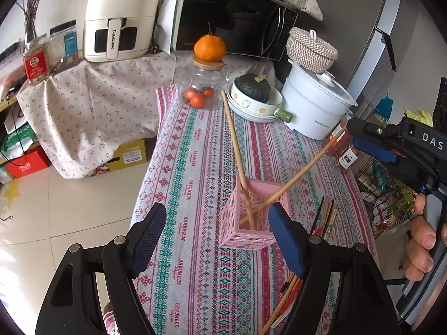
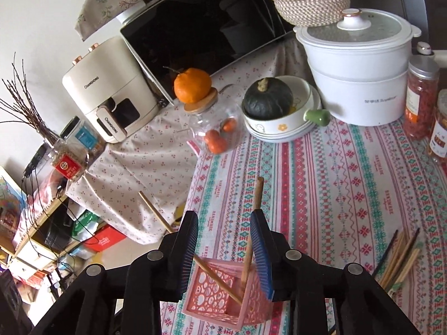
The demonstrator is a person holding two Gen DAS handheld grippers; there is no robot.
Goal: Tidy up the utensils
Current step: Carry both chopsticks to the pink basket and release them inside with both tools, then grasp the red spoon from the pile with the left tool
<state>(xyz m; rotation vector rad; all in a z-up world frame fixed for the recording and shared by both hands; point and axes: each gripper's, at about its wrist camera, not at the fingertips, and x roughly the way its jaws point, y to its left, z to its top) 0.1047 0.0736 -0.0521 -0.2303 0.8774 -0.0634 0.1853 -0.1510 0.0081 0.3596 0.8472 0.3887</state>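
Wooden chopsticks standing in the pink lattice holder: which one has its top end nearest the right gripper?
The curved, darker wooden chopstick leaning right, toward the right gripper; the paler straight wooden chopstick leans back toward the glass jar.

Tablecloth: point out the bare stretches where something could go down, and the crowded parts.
Free: the striped tablecloth between the pink holder and the glass jar, and the strip along its left edge. Crowded: the far end with jar, bowl and white pot; the right side, by the loose chopsticks.
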